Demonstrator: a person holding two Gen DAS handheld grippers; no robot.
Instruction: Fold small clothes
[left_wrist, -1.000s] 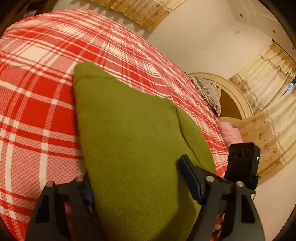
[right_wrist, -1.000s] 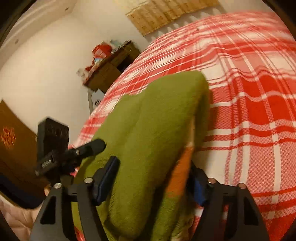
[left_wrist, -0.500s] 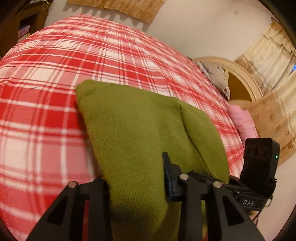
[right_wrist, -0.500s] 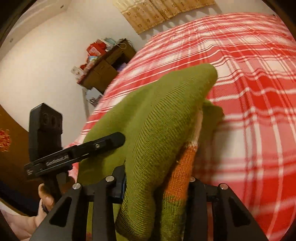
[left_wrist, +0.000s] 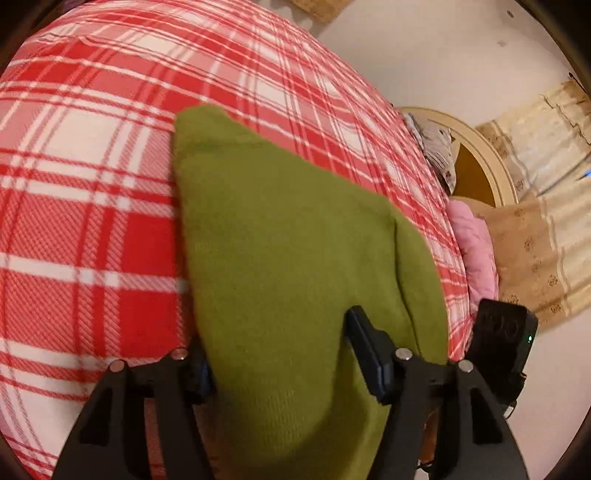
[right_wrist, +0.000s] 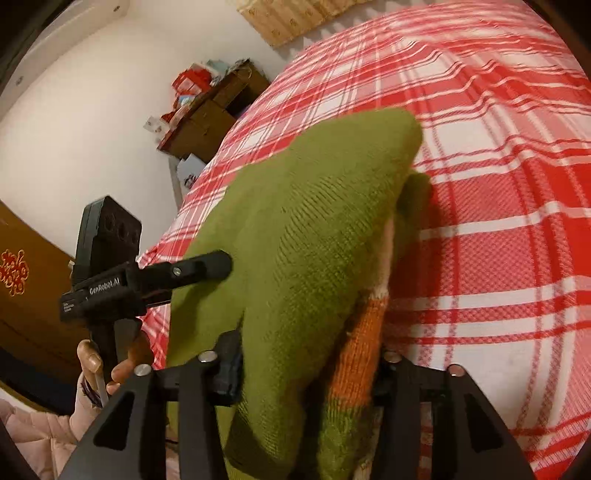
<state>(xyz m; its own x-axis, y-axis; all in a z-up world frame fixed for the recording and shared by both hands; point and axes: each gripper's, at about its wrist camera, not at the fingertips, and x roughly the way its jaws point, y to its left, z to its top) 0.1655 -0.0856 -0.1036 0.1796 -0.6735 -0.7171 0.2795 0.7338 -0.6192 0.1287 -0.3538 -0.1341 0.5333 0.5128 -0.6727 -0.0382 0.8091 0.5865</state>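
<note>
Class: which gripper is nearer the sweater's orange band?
Right. The right gripper has the orange band between its jaws; the left gripper is across the green sweater. Both jaws have just been opening.

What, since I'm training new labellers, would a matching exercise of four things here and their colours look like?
Things:
1. knit garment
2. bed cover
3. bundle at the bed's far edge
4. cabinet by the wall

Colours:
a. brown
b. pink
c. olive green
d. red and white check

Pairs: 1-c, 2-d, 3-b, 4-a
</note>
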